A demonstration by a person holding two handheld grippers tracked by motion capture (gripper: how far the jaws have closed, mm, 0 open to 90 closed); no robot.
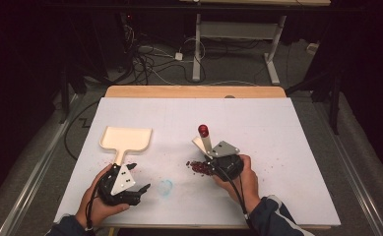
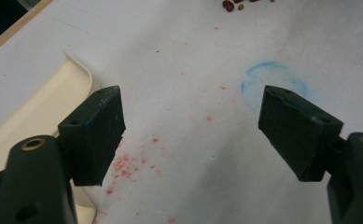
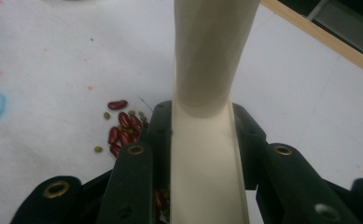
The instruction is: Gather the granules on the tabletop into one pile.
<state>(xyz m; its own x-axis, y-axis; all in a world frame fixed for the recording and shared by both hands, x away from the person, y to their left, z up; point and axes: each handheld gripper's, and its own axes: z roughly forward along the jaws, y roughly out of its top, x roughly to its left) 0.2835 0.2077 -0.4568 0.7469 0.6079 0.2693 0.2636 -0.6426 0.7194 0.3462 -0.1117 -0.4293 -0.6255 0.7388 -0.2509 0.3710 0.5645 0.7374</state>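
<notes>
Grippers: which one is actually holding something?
The right gripper, shut on the cream brush handle above the beans. The left gripper is open beside the dustpan.

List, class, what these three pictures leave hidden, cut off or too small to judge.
- Brush: its working end lies under the right gripper in the high view; the right gripper view's top edge cuts its handle.
- Beans: partly behind the jaws; too small to count from above.
- Dustpan: cut by the left gripper view's edge, partly behind a finger.
</notes>
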